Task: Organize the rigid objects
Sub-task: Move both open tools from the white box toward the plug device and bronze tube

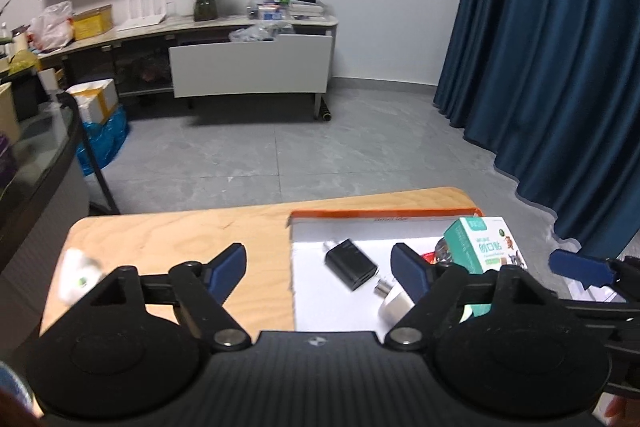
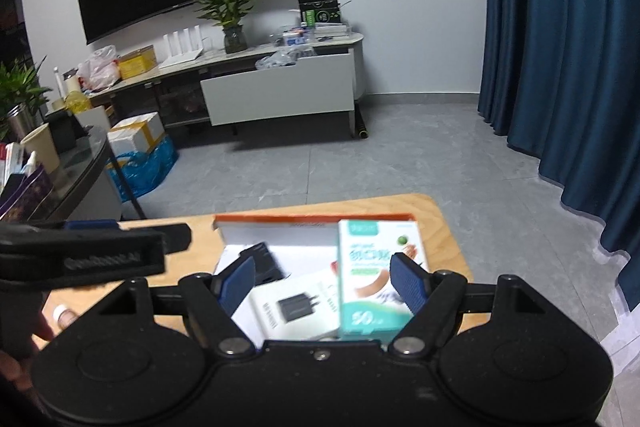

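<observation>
- The left hand-held gripper (image 1: 318,269) stands wide with nothing between its blue pads; it points down over the left edge of the orange-rimmed box (image 1: 380,215) on the wooden tabletop (image 1: 180,235).
- The right hand-held gripper (image 2: 322,281) is also wide and holds nothing, aimed down into the same box, where the teal carton (image 2: 376,275) stands upright beside a white charger box (image 2: 292,307).
- Inside the box lie a black adapter (image 1: 352,269) and a white plug (image 1: 394,305), apart from each other.
- A small white object (image 1: 80,279), blurred, sits outside the box at the tabletop's left edge, and looks like the next thing to gather.
- Advice: approach it with the left hand-held gripper, pads level on either side, and close only once it is centred.
- Lower it into free floor of the box, clear of the adapter.
</observation>
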Tool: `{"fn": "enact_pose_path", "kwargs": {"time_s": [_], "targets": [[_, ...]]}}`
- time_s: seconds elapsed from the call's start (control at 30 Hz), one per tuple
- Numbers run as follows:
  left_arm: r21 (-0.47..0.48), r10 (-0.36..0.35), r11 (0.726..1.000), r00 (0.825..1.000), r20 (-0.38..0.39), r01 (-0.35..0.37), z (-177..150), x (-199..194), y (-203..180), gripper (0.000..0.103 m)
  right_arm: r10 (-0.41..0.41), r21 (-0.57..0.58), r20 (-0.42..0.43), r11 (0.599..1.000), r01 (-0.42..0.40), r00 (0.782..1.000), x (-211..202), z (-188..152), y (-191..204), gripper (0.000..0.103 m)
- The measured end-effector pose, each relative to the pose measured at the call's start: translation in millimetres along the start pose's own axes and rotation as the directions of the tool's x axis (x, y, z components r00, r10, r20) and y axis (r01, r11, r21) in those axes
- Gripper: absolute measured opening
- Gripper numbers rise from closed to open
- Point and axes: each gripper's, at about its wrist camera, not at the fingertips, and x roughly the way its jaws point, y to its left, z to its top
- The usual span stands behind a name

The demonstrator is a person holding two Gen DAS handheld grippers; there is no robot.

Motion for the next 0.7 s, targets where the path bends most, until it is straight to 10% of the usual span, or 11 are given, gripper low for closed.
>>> {"fn": "enact_pose_path", "kwargs": {"time_s": [0.7], "targets": [[-0.116, 0.092, 0.989, 0.996, -0.012, -0.092, -37, -40, 74, 0.082, 0.143, -0.106, -0.082, 0.983, -0.151, 0.986, -2, -28, 88, 0.089]]}}
